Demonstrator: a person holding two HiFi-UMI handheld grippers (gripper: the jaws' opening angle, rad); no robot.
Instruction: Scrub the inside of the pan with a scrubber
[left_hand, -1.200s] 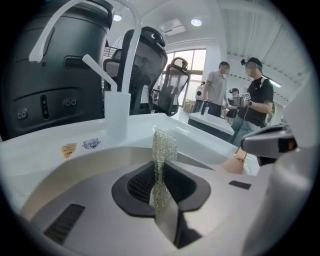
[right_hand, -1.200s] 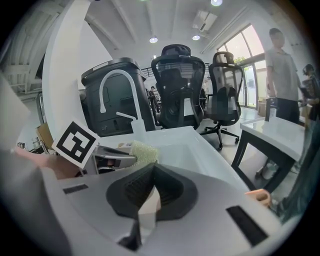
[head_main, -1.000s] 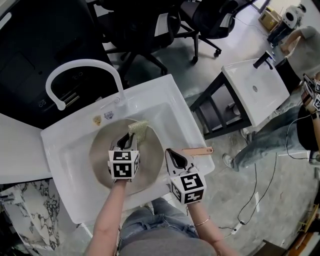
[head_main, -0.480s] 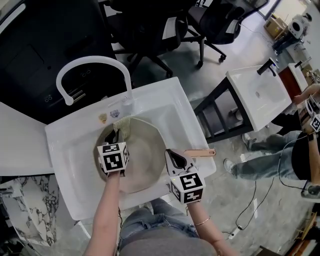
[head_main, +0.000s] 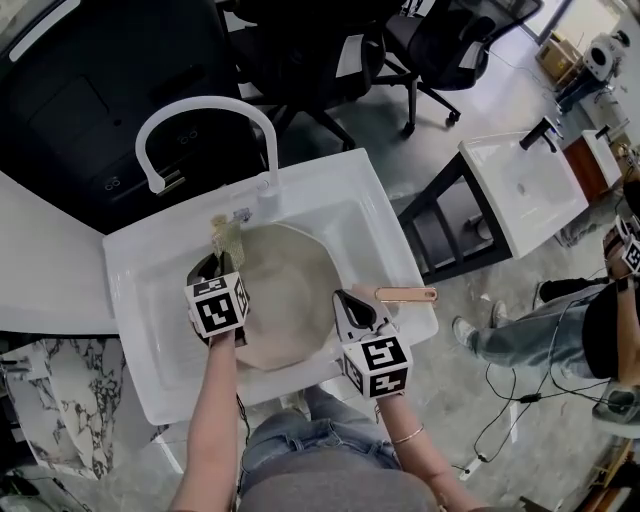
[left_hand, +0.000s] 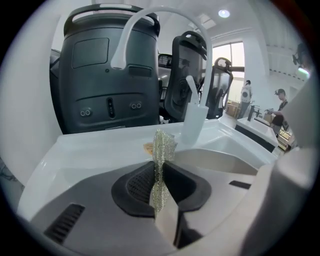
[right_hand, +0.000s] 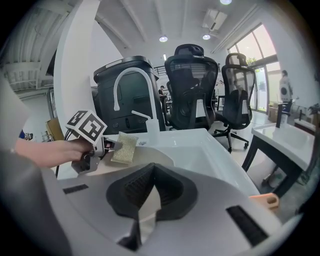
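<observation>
floor (head_main: 425, 155) grey; black office chairs (right_hand: 191, 85); bright windows (right_hand: 260, 75); ceiling spotlights (right_hand: 163, 38)

Your scrubber (left_hand: 161, 150) is a coarse, glittery, pale gold mesh, pinched between the matt, ribbed dark pads (left_hand: 137, 186) of your left gripper (left_hand: 160, 172). The pan (head_main: 285, 300) looks smooth and matt beige inside; its handle (head_main: 406, 294) has a warm, wood-like tone. The sink (head_main: 345, 205) is glossy white and the faucet (head_main: 205, 105) smooth white. Your right gripper (right_hand: 151, 192) has a matt grey plastic body.
</observation>
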